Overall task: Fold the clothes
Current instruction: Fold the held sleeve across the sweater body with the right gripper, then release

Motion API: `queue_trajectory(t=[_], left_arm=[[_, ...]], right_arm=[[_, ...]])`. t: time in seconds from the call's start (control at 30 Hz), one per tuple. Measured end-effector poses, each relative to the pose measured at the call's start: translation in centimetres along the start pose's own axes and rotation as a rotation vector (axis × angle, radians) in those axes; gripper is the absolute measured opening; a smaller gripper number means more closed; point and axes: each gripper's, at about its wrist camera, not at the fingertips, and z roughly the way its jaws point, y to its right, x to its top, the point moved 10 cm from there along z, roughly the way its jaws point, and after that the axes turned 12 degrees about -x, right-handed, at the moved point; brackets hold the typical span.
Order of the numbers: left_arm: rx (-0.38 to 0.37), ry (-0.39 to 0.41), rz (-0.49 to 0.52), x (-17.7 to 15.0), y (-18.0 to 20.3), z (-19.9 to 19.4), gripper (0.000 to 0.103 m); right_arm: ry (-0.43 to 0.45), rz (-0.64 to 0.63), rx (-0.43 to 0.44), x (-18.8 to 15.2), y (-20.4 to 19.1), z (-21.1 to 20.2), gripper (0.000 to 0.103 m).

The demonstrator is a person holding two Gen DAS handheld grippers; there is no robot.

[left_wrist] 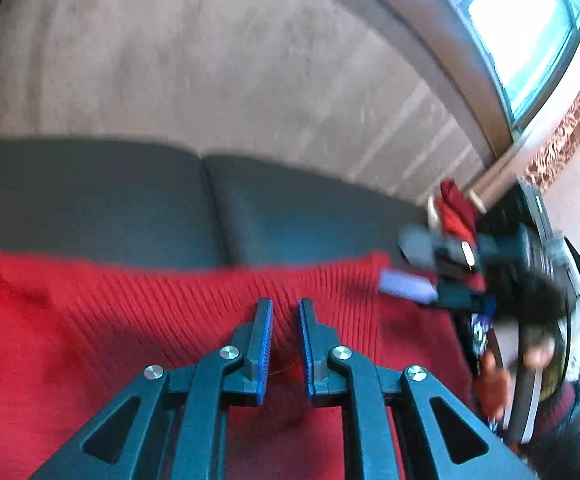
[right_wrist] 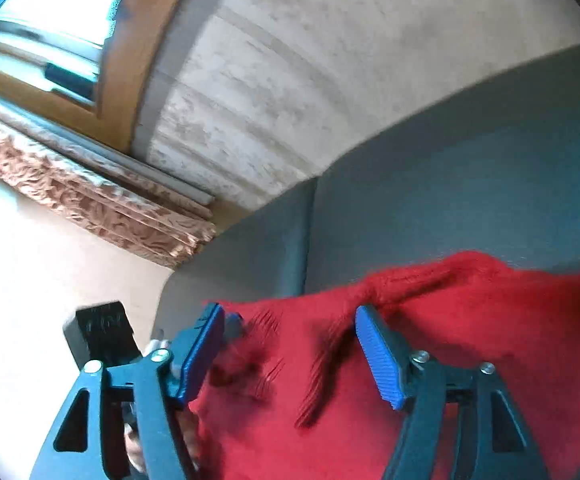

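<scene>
- The left gripper (left_wrist: 286,320) points down over a red ribbed knit garment (left_wrist: 130,320). Its blue-padded fingers (left_wrist: 264,340) stand narrowly apart with a slim gap between them. Red knit shows through that gap, but whether any cloth is pinched there cannot be told.
- The garment spreads out below and to both sides of the left gripper. Its far edge lies just ahead of the fingertips, on a dark grey cushioned seat (left_wrist: 110,200).
- A seam divides the seat into two cushions ahead of the left gripper, and a pale streaked wall (left_wrist: 210,60) rises behind them.
- To the right of the left gripper, blurred, the right gripper (left_wrist: 422,264) hangs over the garment's right end. The hand holding it cannot be made out clearly.
- In its own view, the right gripper (right_wrist: 290,344) has its jaws spread wide. The red garment (right_wrist: 450,340) lies between and beneath them, and the blue pads (right_wrist: 382,356) do not press on it.
- Here the cloth is bunched into folds, with a raised ridge just ahead of the right finger.
- Beyond the right gripper the grey seat (right_wrist: 450,180) continues. To its left stand a carved reddish frame (right_wrist: 90,200) and a window (right_wrist: 58,8).
- A dark boxy object (right_wrist: 102,332) sits just left of the right gripper's left finger; what it is cannot be told.
</scene>
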Motion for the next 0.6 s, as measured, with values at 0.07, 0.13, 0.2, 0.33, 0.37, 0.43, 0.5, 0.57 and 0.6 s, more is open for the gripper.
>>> queue_trajectory(t=[0.07,0.13,0.2,0.33,0.37,0.43,0.5,0.57,0.6], left_arm=[[-0.005,0.005,0.035,-0.7,0.2,-0.1,0.012],[-0.016,0.002,0.037,-0.9,0.2,-0.3,0.011],[-0.012,0.000,0.045,-1.0,0.1,-0.2,0.011],[0.006,0.001,0.063,-0.9,0.1,0.0,0.011],[0.014,0.003,0.067,-0.9,0.1,0.1,0.011],[0.023,0.020,0.054,-0.8,0.0,0.0,0.011],[0.016,0.046,0.019,-0.9,-0.1,-0.3,0.011],[-0.005,0.084,-0.031,-0.6,-0.2,-1.2,0.011],[-0.021,0.120,-0.063,-0.5,-0.3,-2.2,0.012]], right_arm=[[-0.003,0.007,-0.063,0.6,0.6,1.0,0.080],[0.055,0.039,-0.108,1.9,1.8,0.9,0.079],[0.089,0.118,-0.104,2.8,3.7,0.8,0.076],[0.126,0.150,-0.142,3.3,5.5,-0.4,0.067],[0.142,0.155,-0.174,3.3,6.2,-1.1,0.067],[0.167,0.156,-0.219,3.3,6.7,-2.7,0.069],[0.187,0.120,-0.212,3.1,5.7,-3.8,0.069],[0.191,0.062,-0.187,2.6,3.5,-4.0,0.069],[0.185,0.021,-0.174,2.2,1.9,-3.7,0.069]])
